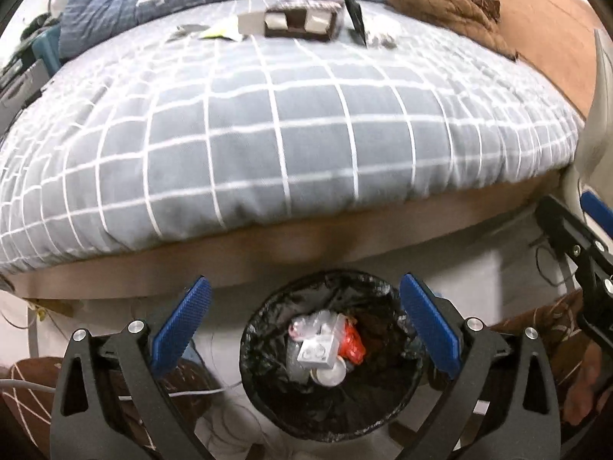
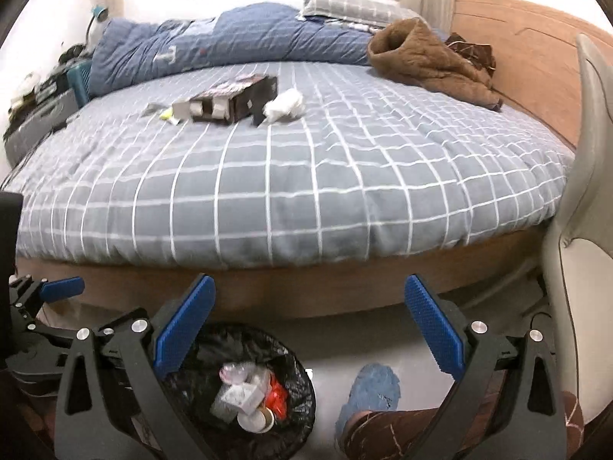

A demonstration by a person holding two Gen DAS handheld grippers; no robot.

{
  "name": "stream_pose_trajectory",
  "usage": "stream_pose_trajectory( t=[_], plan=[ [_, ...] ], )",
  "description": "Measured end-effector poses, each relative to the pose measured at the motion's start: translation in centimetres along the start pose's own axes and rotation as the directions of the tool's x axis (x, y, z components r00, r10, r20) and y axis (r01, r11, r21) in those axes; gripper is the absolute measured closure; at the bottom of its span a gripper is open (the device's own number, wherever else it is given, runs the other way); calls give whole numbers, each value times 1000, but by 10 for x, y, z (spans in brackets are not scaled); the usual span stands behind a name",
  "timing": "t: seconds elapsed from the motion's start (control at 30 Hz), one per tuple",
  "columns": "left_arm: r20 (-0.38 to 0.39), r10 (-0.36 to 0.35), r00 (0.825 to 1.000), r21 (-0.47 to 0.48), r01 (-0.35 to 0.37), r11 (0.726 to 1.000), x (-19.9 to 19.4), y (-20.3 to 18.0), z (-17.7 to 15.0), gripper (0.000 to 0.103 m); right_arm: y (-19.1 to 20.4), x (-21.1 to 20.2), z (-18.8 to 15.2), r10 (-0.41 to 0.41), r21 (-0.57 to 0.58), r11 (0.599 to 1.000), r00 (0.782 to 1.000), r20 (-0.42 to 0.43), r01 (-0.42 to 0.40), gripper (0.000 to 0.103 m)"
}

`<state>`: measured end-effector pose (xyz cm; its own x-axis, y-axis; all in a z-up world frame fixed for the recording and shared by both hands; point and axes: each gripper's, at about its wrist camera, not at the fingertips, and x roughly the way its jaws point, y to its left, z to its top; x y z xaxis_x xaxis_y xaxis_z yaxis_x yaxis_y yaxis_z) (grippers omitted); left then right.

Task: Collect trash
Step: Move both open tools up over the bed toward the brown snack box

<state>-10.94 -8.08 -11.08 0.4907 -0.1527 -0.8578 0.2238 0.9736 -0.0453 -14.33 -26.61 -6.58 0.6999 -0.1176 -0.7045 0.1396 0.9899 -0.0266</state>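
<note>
Lined bin [image 1: 268, 395] below littered bed [image 1: 268, 134]

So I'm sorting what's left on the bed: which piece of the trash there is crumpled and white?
The crumpled white tissue, lying right of the dark open box. The box is rigid and brown, and the small wrapper at its other end is flat and yellowish.

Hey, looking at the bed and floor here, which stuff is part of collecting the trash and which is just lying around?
Part of the job:
- trash bin, black liner, already holding trash
- dark cardboard box on the bed
- crumpled white tissue beside the box
- small yellow scrap

Just lying about:
- blue quilt
- brown garment
- checked pillow
</note>
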Motion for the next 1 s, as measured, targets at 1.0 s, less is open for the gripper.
stream_pose_trajectory(
  t=[1.0],
  plan=[
    [226, 46, 973, -68, -31, 997, -21, 36, 115, 6, 12, 28, 116, 83, 14, 996, 987, 140, -86, 8]
  ],
)
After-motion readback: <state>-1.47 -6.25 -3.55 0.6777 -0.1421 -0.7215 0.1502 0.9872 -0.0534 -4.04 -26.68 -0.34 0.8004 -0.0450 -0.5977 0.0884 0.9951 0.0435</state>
